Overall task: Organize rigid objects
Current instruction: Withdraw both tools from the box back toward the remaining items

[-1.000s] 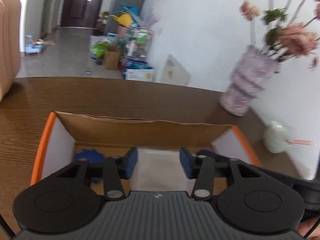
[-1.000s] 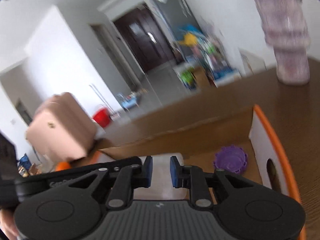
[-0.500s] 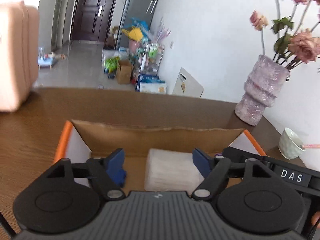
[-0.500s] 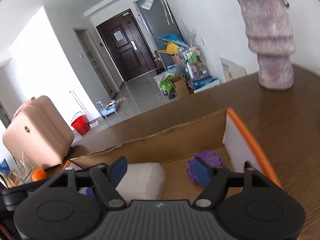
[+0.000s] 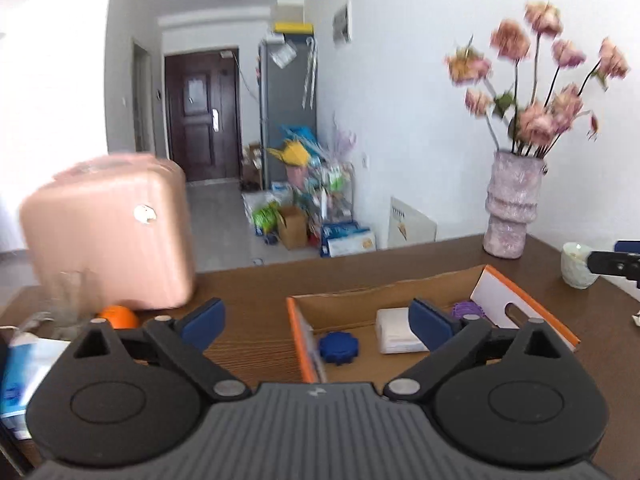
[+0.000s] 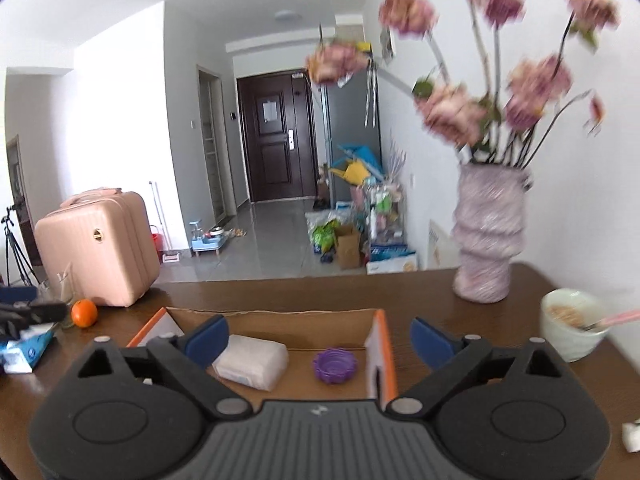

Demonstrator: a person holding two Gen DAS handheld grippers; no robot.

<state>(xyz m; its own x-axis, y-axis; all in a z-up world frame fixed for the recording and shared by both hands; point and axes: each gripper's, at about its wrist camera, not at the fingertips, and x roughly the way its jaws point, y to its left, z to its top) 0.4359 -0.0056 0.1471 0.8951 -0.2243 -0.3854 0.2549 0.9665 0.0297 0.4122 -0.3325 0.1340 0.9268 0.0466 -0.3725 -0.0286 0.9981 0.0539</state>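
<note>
Left gripper (image 5: pixel 316 322): jaws opening, spread wide, nothing between the blue pads; held above the table, with the box's left wall beyond the gap.
Right gripper (image 6: pixel 318 338): jaws opening, spread wide, nothing pressed by the pads; held above the near edge of the box, its gap framing the box's inside.
Cardboard box (image 6: pixel 382 354): open-topped, orange-edged, standing on the wooden table (image 5: pixel 248 320) just ahead of both grippers.
White packet (image 6: pixel 252 360): lies flat on the box floor, mid-box; in the right wrist view just beyond the left pad, apart from it.
Purple lid (image 6: pixel 334 365): flat on the box floor toward the right wall, apart from the white packet, ahead of the right gripper's gap.
Blue lid (image 5: pixel 339 347): flat on the box floor by the left wall, left of the white packet, seen in the left wrist view only.
Orange (image 6: pixel 84 313): on the table left of the box, near the pink suitcase (image 6: pixel 96 248).
Vase (image 6: pixel 486 236): with pink flowers, at the table's far right, beyond the box.
Cup (image 6: pixel 570 322): pale, with a spoon in it, right of the box, near the vase.
</note>
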